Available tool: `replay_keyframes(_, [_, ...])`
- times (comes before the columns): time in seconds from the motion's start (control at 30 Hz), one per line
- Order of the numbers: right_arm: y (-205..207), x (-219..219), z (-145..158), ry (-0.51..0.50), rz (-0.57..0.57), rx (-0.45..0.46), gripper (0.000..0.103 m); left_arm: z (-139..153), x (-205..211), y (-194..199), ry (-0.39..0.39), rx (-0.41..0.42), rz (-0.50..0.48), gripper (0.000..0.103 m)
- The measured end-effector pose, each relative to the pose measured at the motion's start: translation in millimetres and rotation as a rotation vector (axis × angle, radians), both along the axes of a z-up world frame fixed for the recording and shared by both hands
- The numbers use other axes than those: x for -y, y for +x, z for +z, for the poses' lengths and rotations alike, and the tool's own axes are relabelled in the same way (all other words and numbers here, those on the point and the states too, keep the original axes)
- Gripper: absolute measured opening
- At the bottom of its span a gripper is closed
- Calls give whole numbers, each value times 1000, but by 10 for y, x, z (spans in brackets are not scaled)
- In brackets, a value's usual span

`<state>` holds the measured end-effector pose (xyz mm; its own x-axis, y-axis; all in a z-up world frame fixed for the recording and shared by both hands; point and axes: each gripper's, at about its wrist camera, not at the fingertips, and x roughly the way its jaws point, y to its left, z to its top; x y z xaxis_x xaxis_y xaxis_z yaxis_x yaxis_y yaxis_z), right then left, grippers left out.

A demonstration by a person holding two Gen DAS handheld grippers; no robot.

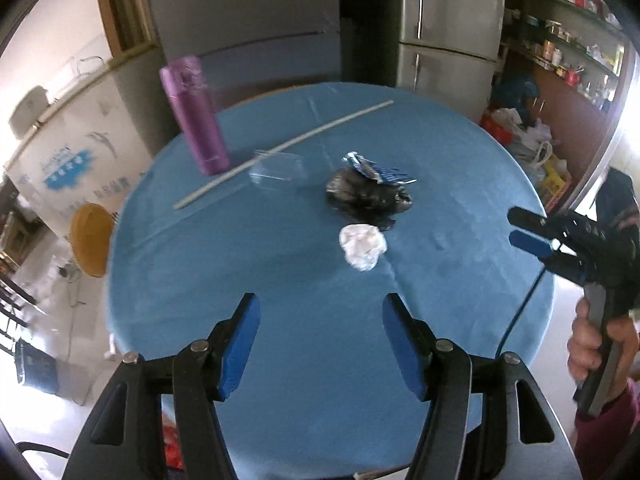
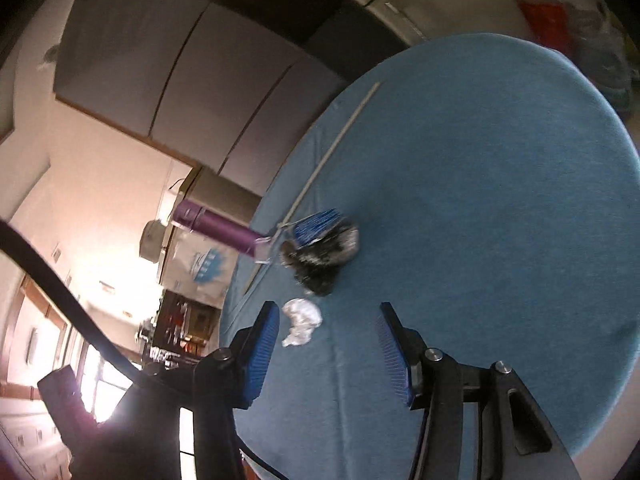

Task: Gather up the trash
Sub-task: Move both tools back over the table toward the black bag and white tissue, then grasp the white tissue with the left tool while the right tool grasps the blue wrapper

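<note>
Lower centre of both frames, left gripper [image 1: 320,344] and right gripper [image 2: 328,352] tilted down over blue bench [image 1: 280,280], jaws released, empty, crumpled white paper [image 1: 363,246] beyond, fridge [image 1: 448,20] upper right.

On the blue table [image 1: 280,280]: one purple bottle [image 1: 195,116], one white stick [image 1: 280,148], one clear plastic box [image 1: 276,170], one black bag [image 1: 364,196], one blue wrapper [image 1: 380,170], one white paper ball [image 1: 362,246].

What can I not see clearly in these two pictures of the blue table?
- Clear plastic piece: left wrist view, transparent and blurred, its form is unsure.
- Black crumpled trash: right wrist view, motion blur hides its material.
- Shelf items: left wrist view, too small to identify.
</note>
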<state>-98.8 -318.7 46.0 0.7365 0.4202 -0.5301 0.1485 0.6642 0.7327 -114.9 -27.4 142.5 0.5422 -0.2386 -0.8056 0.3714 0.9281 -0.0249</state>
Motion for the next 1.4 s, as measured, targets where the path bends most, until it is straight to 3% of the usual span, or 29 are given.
replay_keyframes(0.4, [121,256,-293,28,-18,-56,55,-555,656,738,-28,-139,-41,64])
replay_keyframes(0.57, [366,268,-286,53,2,-43,67,-729,796,958,-38,-177,-42,64])
replay_keyframes(0.87, [1286,-22,-124,-29,150,-3,71,-948,771,1127,-66,-228,-30,64])
replay_keyframes(0.97, [1606,-103,-166,-40,193,-16,77,-988,747,1162,-75,-237,-32,64])
replay_keyframes(1.03, [1777,-144,-223,-41,218,-34,77,-1018,739,1185,-81,-245,-38,56])
replay_keyframes(1.27, [2096,-314,-398,-22,285,-103,77,-1136,679,1260,-124,-281,-60,45])
replay_keyframes(1.4, [2105,-438,-324,-86,303,-83,78,-1133,614,1265,-143,-283,-63,44])
